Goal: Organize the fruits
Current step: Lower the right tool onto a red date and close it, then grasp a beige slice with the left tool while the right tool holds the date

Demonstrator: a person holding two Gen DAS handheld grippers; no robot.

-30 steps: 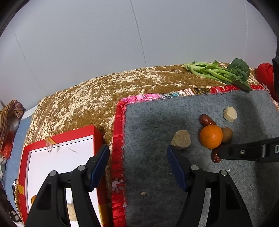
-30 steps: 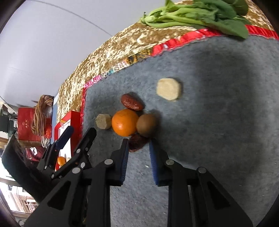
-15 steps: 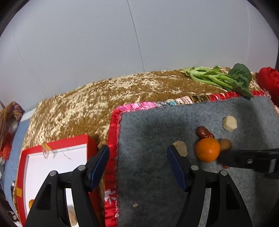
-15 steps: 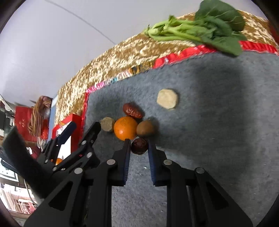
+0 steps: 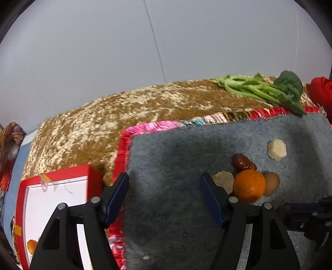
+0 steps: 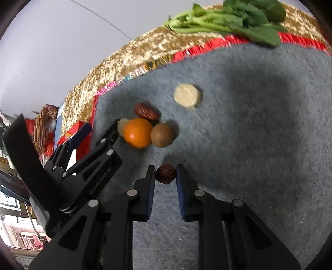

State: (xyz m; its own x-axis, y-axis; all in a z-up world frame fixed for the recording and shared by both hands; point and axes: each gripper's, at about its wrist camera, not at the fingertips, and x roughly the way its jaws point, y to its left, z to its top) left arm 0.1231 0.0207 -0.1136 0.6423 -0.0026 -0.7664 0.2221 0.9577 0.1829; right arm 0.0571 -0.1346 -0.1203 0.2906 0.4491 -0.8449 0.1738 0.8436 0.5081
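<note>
Right tongs (image 6: 166,173) nearly shut, both blue pads against a small dark red date (image 6: 166,173) pinched right at the tips; looks lifted just clear of the grey mat (image 6: 259,128), though contact with the mat can't be ruled out. The date shows its round end toward the camera, so its long axis seems to run along the fingers, not across them. Left tongs (image 5: 164,196) wide open, holding nothing, hanging over the mat's red-fringed left edge. Beyond the right tongs, the rest of the cluster on the mat: orange (image 6: 138,133) touching a kiwi (image 6: 161,135), a second date (image 6: 146,111) just behind them, a pale chunk (image 6: 120,126) partly hidden by the left tongs' finger, a pale round slice (image 6: 187,99) apart, farther back. Greens (image 6: 228,18) lie at the far edge on the gold cloth (image 5: 99,128). Key relation: the red box (image 5: 60,187) with a white inside sits off to the left of the mat, next to the left tongs and well apart from the right tongs; a small orange fruit (image 5: 32,246) is already in it. So the held date likely has to travel left across the mat, past the left tongs, to reach the box. The left tongs are nearer the box and also nearer the orange.
</note>
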